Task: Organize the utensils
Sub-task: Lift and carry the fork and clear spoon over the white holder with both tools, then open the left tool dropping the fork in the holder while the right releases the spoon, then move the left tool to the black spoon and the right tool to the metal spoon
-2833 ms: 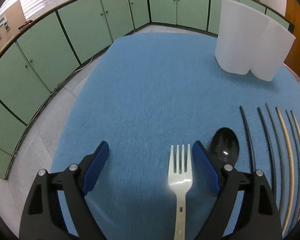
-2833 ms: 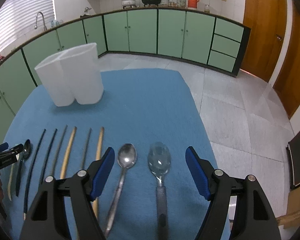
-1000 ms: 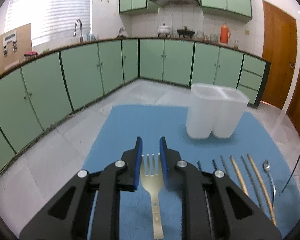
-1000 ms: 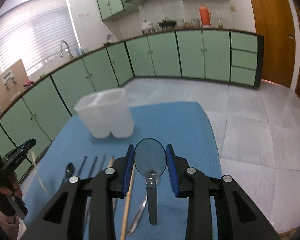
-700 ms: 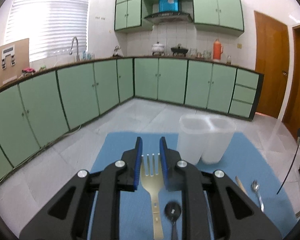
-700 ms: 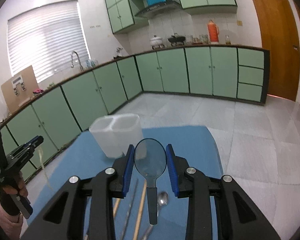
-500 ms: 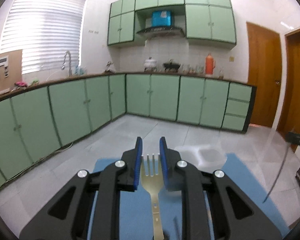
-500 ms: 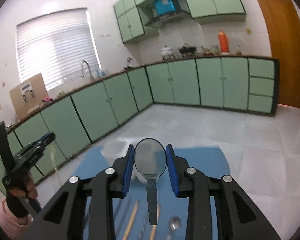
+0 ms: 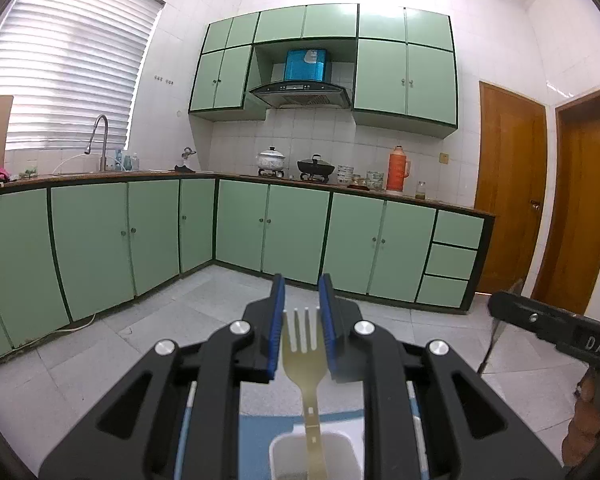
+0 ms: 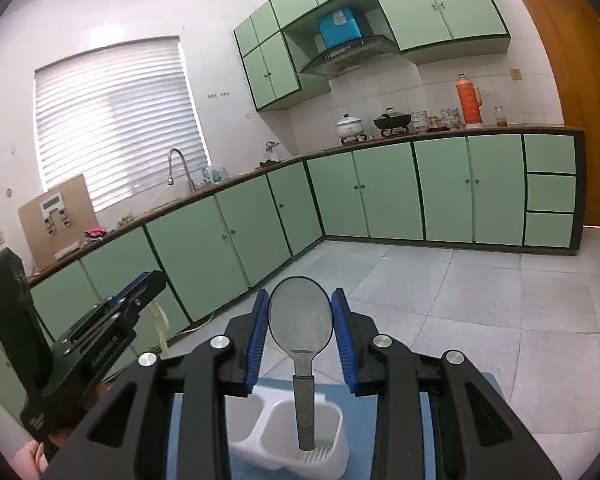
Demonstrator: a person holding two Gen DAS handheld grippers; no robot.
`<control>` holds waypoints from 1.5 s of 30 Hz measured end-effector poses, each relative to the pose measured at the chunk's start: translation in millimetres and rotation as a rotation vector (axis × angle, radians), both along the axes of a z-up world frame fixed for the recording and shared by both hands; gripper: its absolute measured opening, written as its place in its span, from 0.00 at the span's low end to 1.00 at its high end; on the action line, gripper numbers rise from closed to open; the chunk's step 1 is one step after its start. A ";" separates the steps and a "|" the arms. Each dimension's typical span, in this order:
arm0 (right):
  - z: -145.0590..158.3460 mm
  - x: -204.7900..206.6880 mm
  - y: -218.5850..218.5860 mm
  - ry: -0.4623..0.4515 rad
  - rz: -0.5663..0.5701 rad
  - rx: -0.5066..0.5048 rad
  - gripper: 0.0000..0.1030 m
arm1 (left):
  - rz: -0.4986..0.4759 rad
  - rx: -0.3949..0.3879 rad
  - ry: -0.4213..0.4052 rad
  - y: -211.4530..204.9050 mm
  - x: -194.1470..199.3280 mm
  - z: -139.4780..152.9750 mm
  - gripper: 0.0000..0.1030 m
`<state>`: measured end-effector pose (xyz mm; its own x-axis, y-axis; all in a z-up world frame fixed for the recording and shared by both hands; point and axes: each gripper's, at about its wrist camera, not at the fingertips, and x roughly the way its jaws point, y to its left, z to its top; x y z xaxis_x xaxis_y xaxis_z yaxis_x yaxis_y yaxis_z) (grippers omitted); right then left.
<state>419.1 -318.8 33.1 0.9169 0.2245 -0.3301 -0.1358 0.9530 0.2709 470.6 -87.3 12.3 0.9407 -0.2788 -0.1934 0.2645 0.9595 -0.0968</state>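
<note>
My left gripper (image 9: 302, 302) is shut on a pale cream fork (image 9: 303, 350), tines up, its handle hanging over one compartment of the white utensil holder (image 9: 280, 446) below. In the right wrist view my right gripper (image 10: 300, 316) is shut on a clear spoon (image 10: 300, 322) by its bowl. The spoon's grey handle (image 10: 305, 416) hangs down over the right compartment of the two-part white holder (image 10: 328, 446). The left gripper (image 10: 138, 292) also shows at the left of that view, held by a hand. The other utensils are out of sight.
The holder stands on a blue mat (image 10: 488, 388) over the table. Beyond are a grey tiled floor (image 10: 500, 300), green base cabinets (image 9: 292, 232) and wooden doors (image 9: 512, 192). The right gripper's body (image 9: 560, 330) crosses the right edge of the left wrist view.
Both grippers have risen and moved forward with their utensils, tilting up toward level. The holder has slid from mid-frame to directly beneath the hanging handles; the utensils on the mat have left view.
</note>
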 end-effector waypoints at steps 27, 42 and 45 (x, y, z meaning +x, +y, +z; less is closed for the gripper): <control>-112.4 16.8 10.5 0.195 0.020 0.023 0.47 | 0.000 0.059 0.203 21.6 17.3 -93.8 0.48; -138.8 -105.8 6.6 0.331 -0.104 -0.080 0.94 | 0.051 0.156 0.416 69.4 -92.9 -115.2 0.91; -149.8 -124.0 5.3 0.376 -0.118 -0.085 0.94 | 0.059 0.168 0.489 76.2 -108.8 -130.3 0.91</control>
